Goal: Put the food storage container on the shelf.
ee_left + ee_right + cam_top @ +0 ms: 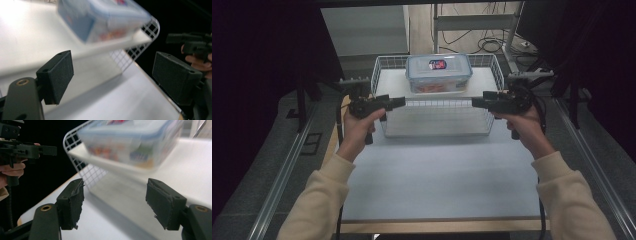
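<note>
With both grippers [398, 102] [477, 102] open and empty, reach ahead past the basket [438, 104] rim, then squeeze the box [438, 73] evenly from both sides.

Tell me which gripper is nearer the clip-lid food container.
Right gripper, slightly. It hangs off the food container's front right; left gripper sits off its front left, by the wire basket.

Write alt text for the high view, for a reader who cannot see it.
A person holds the left gripper and the right gripper level, facing each other at the front corners of a white wire basket. A clear plastic container with a blue-rimmed lid sits in the basket's far half, on a white table.
</note>
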{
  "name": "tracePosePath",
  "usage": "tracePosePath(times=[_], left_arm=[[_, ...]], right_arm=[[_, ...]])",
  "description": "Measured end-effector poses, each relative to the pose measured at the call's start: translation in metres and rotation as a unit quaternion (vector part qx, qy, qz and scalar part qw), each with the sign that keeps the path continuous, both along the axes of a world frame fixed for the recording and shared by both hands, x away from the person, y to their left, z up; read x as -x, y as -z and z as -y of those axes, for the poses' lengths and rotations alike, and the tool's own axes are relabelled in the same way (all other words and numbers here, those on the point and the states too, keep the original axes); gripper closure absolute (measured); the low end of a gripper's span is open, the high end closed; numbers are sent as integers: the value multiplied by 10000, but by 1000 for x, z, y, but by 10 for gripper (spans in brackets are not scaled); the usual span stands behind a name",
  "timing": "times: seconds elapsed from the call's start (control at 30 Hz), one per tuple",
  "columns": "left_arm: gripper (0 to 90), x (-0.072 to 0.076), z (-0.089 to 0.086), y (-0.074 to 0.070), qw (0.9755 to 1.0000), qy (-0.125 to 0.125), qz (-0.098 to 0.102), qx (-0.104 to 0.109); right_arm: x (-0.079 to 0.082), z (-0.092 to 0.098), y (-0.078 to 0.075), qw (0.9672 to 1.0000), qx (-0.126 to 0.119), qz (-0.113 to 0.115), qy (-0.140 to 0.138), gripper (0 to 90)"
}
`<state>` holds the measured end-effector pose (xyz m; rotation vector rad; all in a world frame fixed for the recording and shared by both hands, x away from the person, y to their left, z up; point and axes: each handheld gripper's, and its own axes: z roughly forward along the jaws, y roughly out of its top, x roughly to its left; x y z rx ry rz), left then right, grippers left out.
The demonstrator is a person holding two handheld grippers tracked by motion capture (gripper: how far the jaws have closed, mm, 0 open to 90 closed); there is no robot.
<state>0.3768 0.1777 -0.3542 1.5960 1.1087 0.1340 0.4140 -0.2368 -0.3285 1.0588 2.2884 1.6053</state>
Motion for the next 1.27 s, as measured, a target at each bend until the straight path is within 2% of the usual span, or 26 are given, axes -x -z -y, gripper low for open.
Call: tracePosePath(times=[0.03, 0.07, 0.1, 0.13, 0.17, 0.27, 0.3, 0.43, 0.47, 0.5, 0.53, 0.57, 0.6, 0.8, 1.07, 1.27], left_arm=[[172, 6, 0, 6, 10000, 45, 0, -27], [172, 18, 2, 19, 9999, 108, -13, -80], [172, 18, 2, 19, 9999, 108, -13, -80], [174, 22, 2, 24, 9999, 126, -5, -99], [174, 27, 2, 29, 9998, 151, -1, -115], [178, 42, 2, 42, 9996, 247, 1, -132], [178, 46, 3, 46, 9995, 271, 0, -186], [178, 60, 6, 64, 9988, 369, -35, -314], [177, 64, 8, 74, 9981, 440, -99, -420], [177, 64, 8, 74, 9981, 440, -99, -420], [177, 66, 9, 79, 9978, 440, -119, -485], [177, 67, 9, 84, 9976, 437, -136, -521], [177, 69, 9, 89, 9974, 451, -163, -532], [180, 70, 11, 109, 9959, 494, -338, -681], [181, 69, 10, 115, 9955, 501, -419, -681], [182, 67, 10, 116, 9960, 504, -435, -602]], right_arm=[[0, 0, 0, 10000, 0, 0, 0, 300], [11, 1, 11, 10000, 24, 12, -47, 297], [11, 1, 11, 10000, 24, 12, -47, 297], [22, 3, 23, 9999, 103, 39, -90, 293], [22, 3, 23, 9999, 103, 39, -90, 293], [43, 8, 46, 9996, 241, 119, -132, 285], [43, 8, 46, 9996, 241, 119, -132, 285], [62, 16, 73, 9996, 200, 41, -213, 283], [68, 19, 87, 9994, 216, -33, -253, 282], [68, 19, 87, 9994, 216, -33, -253, 282], [73, 21, 100, 9990, 346, -110, -254, 279], [73, 21, 100, 9990, 346, -110, -254, 279], [76, 24, 113, 9986, 415, -207, -262, 277], [77, 28, 126, 9984, 422, -312, -211, 273], [78, 30, 127, 9987, 388, -258, -186, 267], [81, 36, 131, 9989, 418, -178, -86, 228]])
